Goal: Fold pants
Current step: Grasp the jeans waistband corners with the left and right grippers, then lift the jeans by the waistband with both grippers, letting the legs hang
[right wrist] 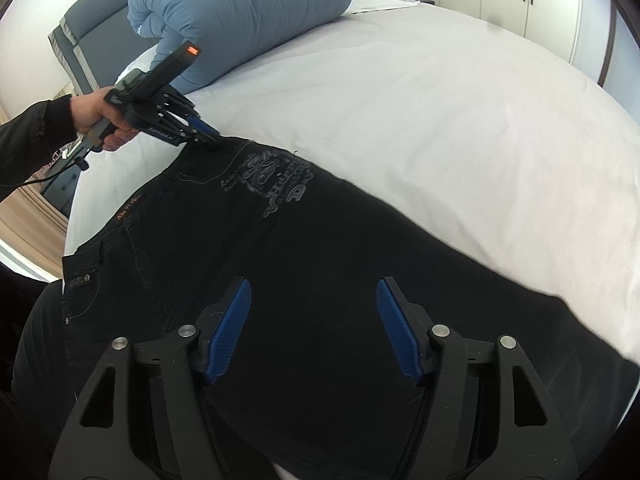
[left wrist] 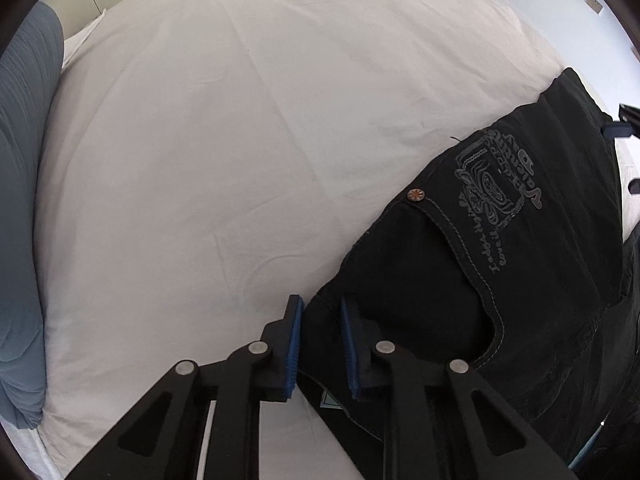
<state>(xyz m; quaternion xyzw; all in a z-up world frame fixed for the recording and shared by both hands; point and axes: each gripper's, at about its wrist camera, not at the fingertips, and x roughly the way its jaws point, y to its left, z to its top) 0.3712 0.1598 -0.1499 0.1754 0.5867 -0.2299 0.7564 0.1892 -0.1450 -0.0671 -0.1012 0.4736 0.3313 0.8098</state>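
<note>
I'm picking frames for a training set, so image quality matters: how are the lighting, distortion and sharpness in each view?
Left wrist: soft even daylight, strong fisheye bulge on the white sheet, print on the black pants sharp, left claw nearest the lens. Right wrist: same bulge, pants underexposed with folds lost, right claw crisp.

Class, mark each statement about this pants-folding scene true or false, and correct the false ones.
1. The black jeans lie on a white bed sheet. True.
2. The right hand-held gripper is clamped shut on the fabric. False: its jaws stand wide open over the jeans.
3. The left hand-held gripper has the jeans' edge between its fingers. True.
4. The rolled duvet is red. False: it is blue.
5. The jeans carry a printed graphic. True.
</note>
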